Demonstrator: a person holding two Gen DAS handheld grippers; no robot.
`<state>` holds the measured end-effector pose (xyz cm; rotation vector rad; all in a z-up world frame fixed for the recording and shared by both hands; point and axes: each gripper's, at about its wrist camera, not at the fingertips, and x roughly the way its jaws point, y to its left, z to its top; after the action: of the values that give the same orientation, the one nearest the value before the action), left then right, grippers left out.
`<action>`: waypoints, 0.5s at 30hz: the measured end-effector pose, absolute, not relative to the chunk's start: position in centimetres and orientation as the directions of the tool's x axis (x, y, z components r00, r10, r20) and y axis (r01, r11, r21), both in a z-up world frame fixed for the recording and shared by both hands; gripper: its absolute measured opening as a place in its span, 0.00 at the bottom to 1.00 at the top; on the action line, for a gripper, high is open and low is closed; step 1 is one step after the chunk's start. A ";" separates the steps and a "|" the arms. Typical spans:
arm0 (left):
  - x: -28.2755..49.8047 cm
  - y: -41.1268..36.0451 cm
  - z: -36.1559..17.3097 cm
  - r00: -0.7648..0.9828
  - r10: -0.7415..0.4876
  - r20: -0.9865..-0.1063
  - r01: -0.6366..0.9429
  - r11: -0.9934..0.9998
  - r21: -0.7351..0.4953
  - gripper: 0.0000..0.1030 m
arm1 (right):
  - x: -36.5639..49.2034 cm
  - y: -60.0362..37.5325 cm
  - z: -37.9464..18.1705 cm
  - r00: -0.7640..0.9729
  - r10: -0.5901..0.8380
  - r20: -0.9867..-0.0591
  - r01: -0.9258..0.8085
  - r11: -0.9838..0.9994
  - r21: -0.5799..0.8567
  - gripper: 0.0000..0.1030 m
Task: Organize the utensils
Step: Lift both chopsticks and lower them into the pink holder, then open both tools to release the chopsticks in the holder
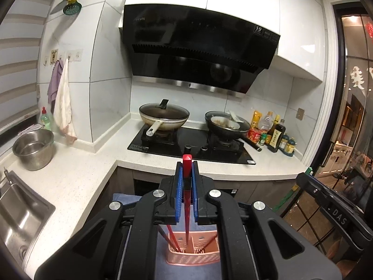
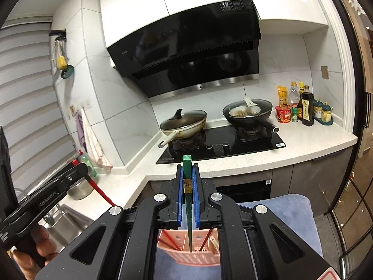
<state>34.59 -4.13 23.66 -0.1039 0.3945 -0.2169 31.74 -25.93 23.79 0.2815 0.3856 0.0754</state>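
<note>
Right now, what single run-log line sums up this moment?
left tongs: shut on red chopstick | right tongs: shut on green chopstick | both above pink utensil basket | other chopsticks already inside

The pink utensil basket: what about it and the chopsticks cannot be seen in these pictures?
- Left wrist view: pink utensil basket sides hidden behind the left gripper.
- Right wrist view: its base is cut off by the right gripper.
- Red chopstick and green chopstick: whether tips touch the basket is unclear.

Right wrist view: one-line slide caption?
Right hand-held gripper shut on a green chopstick above the pink utensil basket, kitchen stove beyond.
</note>
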 end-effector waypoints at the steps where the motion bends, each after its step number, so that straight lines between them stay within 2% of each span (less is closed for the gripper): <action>1: 35.2 -4.1 23.1 0.897 -0.228 -0.378 0.187 0.972 -0.144 0.07 | 32.7 -26.1 23.0 0.918 0.129 -0.374 -0.015 0.956 0.293 0.08; 6: 38.0 -4.1 19.6 0.872 -0.219 -0.438 0.170 0.974 -0.148 0.07 | 35.7 -26.4 18.8 0.885 0.151 -0.440 -0.001 0.947 0.322 0.08; 15: 39.6 -4.6 15.1 0.828 -0.204 -0.522 0.160 0.979 -0.129 0.07 | 38.0 -25.4 13.6 0.830 0.144 -0.539 0.008 0.963 0.268 0.08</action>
<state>39.55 -4.60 15.07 -0.0812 0.5626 -0.1933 37.96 -25.37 13.59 0.2658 0.5894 0.0731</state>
